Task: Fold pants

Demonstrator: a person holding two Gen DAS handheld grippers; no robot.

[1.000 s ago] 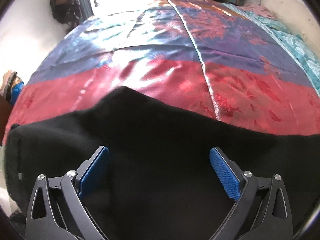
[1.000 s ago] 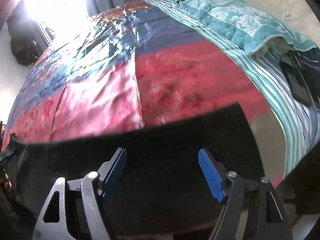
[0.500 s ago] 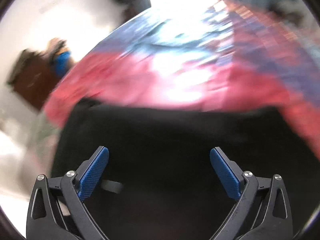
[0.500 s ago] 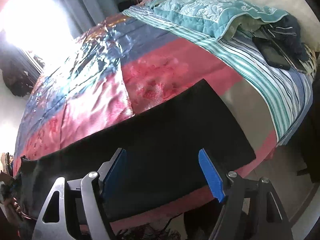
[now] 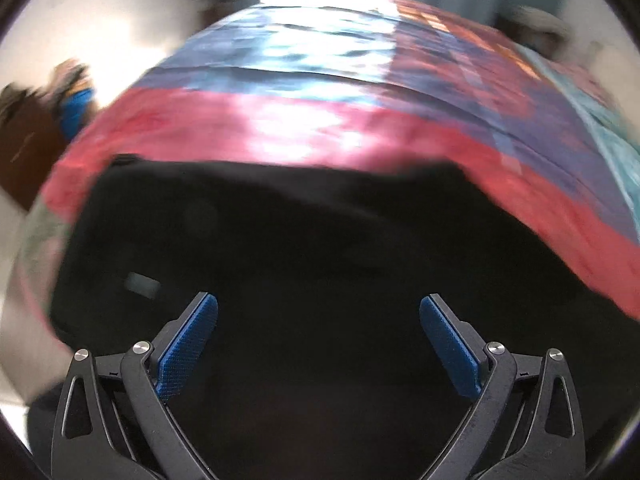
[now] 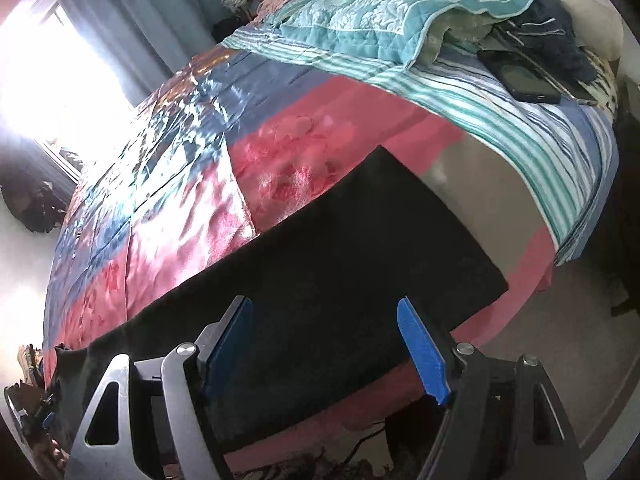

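Black pants (image 6: 340, 248) lie flat along the near edge of a bed, over a shiny red and blue bedspread (image 6: 192, 184). Their squared-off end (image 6: 448, 216) reaches toward the right side of the bed. In the left wrist view the pants (image 5: 280, 260) fill the lower half, with a small pale label (image 5: 142, 284) near their left end. My left gripper (image 5: 318, 312) hovers open above the dark cloth. My right gripper (image 6: 324, 312) is open too, over the pants' near edge, with nothing between its blue pads (image 6: 420, 352).
A teal quilt (image 6: 380, 16) and a striped sheet (image 6: 500, 112) cover the bed's right side, with a dark tablet (image 6: 520, 76) and dark clothing (image 6: 556, 36) on them. A bright window (image 6: 52, 80) and curtains stand behind. Floor (image 6: 560, 340) shows at the right.
Both views have swung. The left gripper has shifted toward the pants' left end, bringing the label into view. The right gripper has rolled, so the pants' right end now shows. Both stay open.
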